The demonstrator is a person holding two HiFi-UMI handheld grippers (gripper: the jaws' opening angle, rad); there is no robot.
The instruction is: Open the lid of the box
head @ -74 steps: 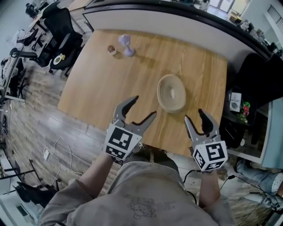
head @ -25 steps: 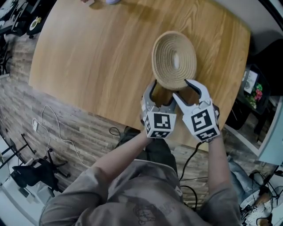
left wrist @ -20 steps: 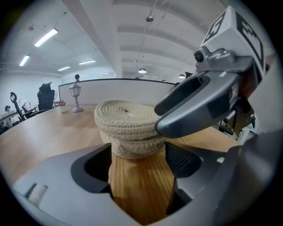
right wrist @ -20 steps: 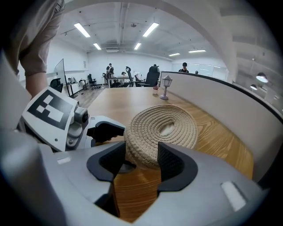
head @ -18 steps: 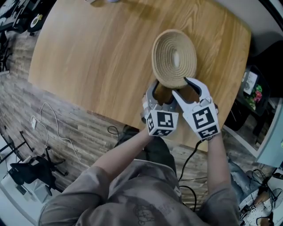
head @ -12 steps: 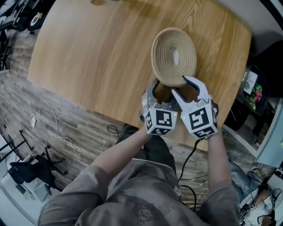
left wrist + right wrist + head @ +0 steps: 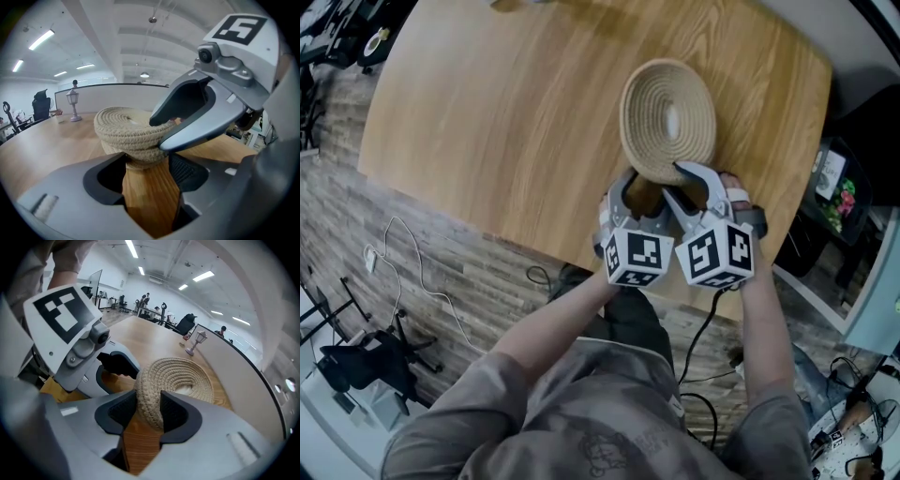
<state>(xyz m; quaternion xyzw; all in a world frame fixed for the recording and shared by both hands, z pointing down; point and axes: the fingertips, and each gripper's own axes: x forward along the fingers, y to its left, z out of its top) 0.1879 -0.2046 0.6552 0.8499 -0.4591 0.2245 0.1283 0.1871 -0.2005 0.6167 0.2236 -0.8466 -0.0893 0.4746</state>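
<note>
The box is a round woven rope basket [image 7: 667,120] with a coiled lid [image 7: 180,373], standing near the front edge of the wooden table [image 7: 506,122]. My left gripper [image 7: 639,195] reaches its near side low down. In the left gripper view its jaws [image 7: 146,166] are closing and touch both sides of the basket's lower body [image 7: 140,157]. My right gripper [image 7: 705,183] sits just to the right and higher. Its jaws [image 7: 149,411] are also closing, and the pads press the lid's thick rope rim [image 7: 149,404] from inside and outside.
A small lamp-shaped figure [image 7: 199,341] stands at the far end of the table by a curved white wall. The table's front edge [image 7: 581,258] runs right under both grippers. Office chairs and cables lie on the floor to the left [image 7: 394,272].
Both grippers have narrowed their jaws onto the basket. The right gripper has rolled so its marker cube now faces left and its jaws straddle the lid's rim. The basket stays put.
</note>
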